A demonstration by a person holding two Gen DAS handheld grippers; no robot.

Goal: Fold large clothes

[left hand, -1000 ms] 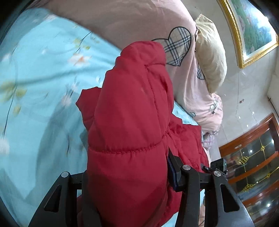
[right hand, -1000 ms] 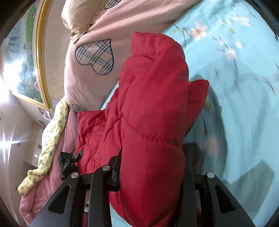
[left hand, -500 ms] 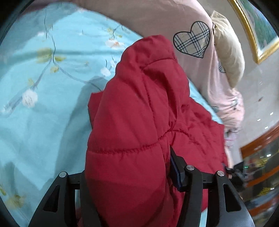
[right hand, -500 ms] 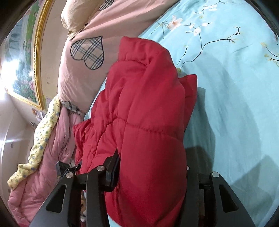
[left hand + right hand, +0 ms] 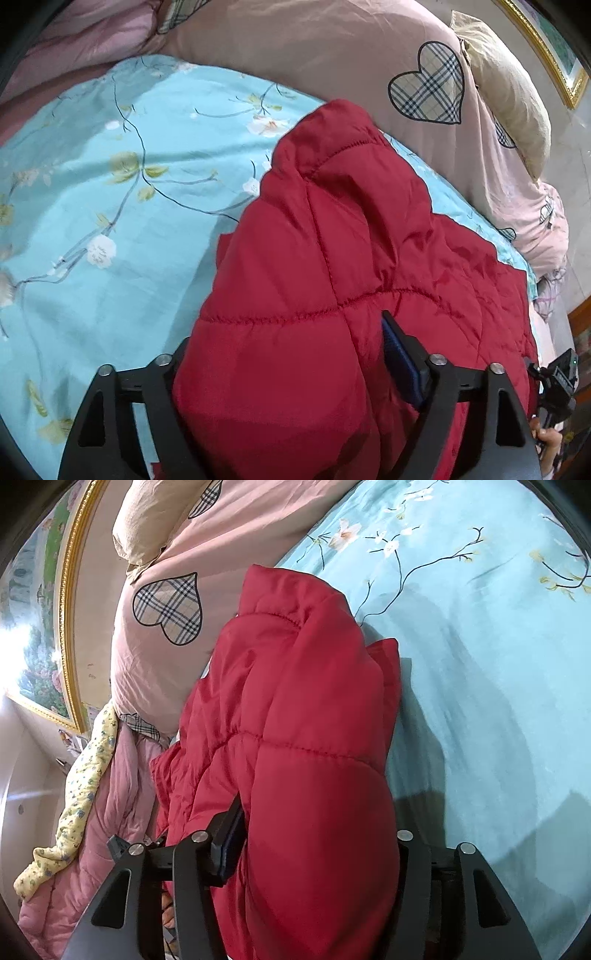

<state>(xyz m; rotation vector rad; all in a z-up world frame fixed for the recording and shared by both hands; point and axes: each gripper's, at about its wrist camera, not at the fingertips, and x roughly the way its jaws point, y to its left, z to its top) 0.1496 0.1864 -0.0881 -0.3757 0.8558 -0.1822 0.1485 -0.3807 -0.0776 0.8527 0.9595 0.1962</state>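
Note:
A red quilted puffer jacket (image 5: 332, 258) lies bunched on a light blue floral bedsheet (image 5: 110, 221). My left gripper (image 5: 291, 369) is shut on a thick fold of the jacket, which fills the space between its fingers and hides the tips. My right gripper (image 5: 317, 849) is shut on another thick fold of the same red jacket (image 5: 303, 720), above the blue sheet (image 5: 498, 664). The other gripper shows at the right edge of the left wrist view (image 5: 557, 387).
A pink duvet with plaid hearts (image 5: 406, 55) and a beige pillow (image 5: 509, 92) lie along the far side of the bed. A gold-framed painting (image 5: 44, 609) hangs on the wall. A pink quilt and a yellow floral cloth (image 5: 85, 775) lie at the left.
Both grippers have carried the jacket across and down toward the sheet; more blue sheet shows now, and the duvet has shifted to the far edge of each view. The grips are unchanged.

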